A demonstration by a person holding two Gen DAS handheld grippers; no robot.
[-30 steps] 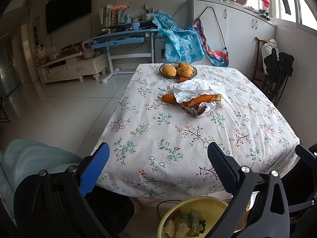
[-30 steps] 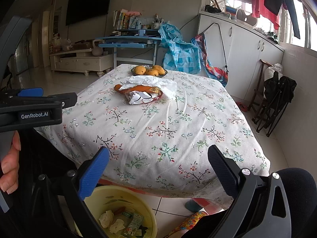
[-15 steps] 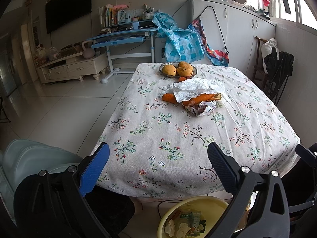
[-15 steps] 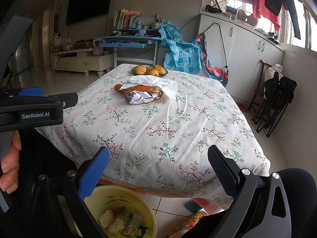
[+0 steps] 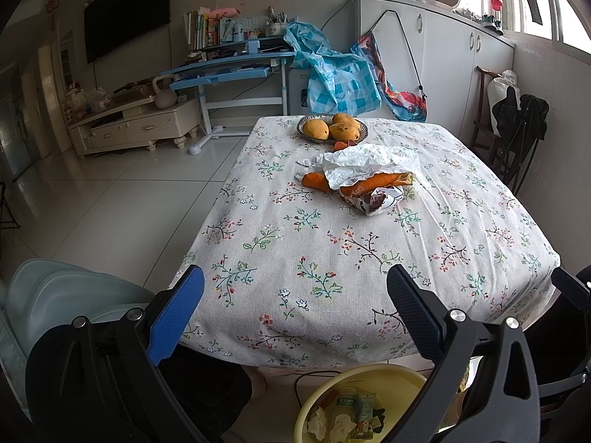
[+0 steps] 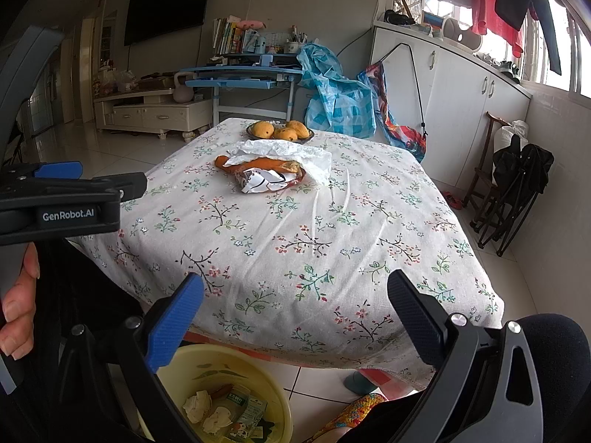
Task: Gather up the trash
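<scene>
On the floral tablecloth [image 5: 332,258], peels under crumpled paper [image 5: 369,164] lie well beyond both empty, wide-apart grippers [image 5: 291,310] [image 6: 293,315], so a careless reach might scatter scraps short of the yellow basin [image 6: 266,380].

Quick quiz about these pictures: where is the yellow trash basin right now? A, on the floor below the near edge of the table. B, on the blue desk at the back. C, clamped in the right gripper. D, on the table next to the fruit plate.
A: the yellow basin sits on the floor under the near edge of the table, already holding crumpled tissues and a small carton.
</scene>
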